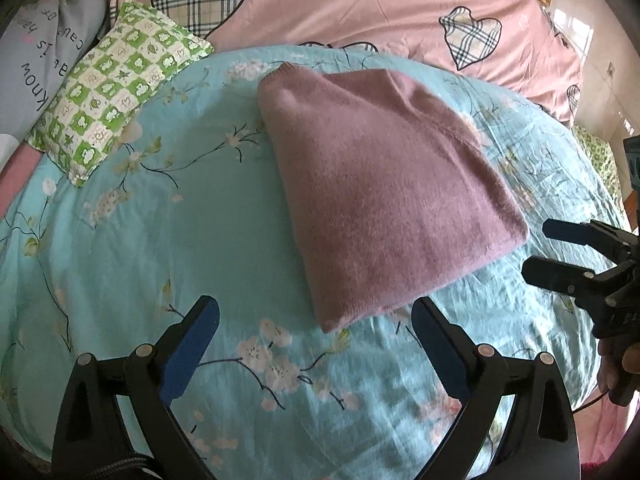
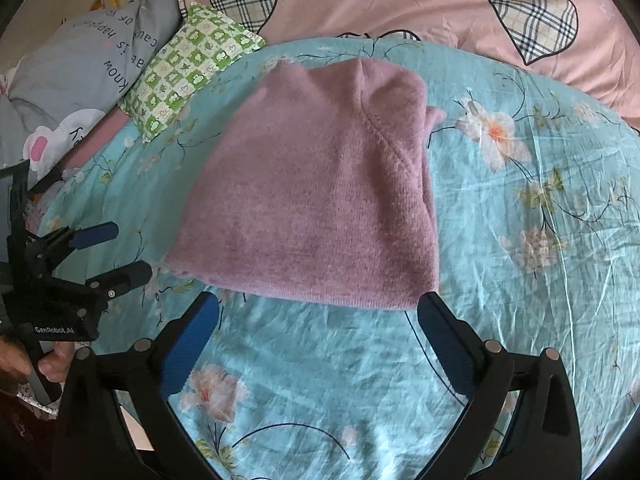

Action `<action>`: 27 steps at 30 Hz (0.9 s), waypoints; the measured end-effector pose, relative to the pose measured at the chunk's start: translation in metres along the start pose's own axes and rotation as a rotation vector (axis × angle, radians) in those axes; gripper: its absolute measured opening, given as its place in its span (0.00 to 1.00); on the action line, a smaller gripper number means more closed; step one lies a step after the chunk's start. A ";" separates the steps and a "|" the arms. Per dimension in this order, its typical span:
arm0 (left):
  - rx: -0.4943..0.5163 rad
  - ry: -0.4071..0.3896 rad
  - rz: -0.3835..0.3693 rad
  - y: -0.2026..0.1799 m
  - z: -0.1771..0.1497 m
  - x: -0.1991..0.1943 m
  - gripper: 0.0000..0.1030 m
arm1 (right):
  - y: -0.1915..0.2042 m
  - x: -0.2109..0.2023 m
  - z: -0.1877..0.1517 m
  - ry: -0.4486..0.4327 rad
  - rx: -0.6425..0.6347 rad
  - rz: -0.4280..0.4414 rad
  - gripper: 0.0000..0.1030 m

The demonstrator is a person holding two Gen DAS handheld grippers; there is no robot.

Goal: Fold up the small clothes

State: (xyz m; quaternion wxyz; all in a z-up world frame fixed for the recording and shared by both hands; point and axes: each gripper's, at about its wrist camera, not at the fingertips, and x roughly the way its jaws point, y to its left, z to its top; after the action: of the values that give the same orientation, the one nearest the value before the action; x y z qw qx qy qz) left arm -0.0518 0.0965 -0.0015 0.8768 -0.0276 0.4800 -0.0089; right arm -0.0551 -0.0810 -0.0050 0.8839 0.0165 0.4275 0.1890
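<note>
While both tools (image 1: 314, 316) (image 2: 318, 312) gape empty, sweater (image 2: 316, 200) lies clear beside pillow (image 2: 188, 68).

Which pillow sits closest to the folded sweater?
The green checked pillow, lying on the blue floral sheet just off the mauve sweater's far-left corner. The grey lettered pillow lies farther out, behind it.
</note>
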 end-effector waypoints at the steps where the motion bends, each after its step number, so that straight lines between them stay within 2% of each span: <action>1: -0.003 -0.004 0.004 0.000 0.001 0.001 0.94 | -0.001 0.001 0.001 0.002 -0.002 0.000 0.97; 8: -0.022 -0.043 0.005 0.003 0.011 0.004 0.94 | -0.007 0.008 0.010 -0.013 -0.002 0.003 0.97; 27: -0.005 -0.013 0.045 -0.004 0.027 0.022 0.94 | -0.007 0.027 0.029 0.000 -0.011 0.018 0.97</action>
State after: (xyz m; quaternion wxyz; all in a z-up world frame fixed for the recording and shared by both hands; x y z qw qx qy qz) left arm -0.0172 0.0923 -0.0054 0.8797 -0.0188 0.4750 0.0123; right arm -0.0154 -0.0746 -0.0076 0.8821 0.0153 0.4265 0.1994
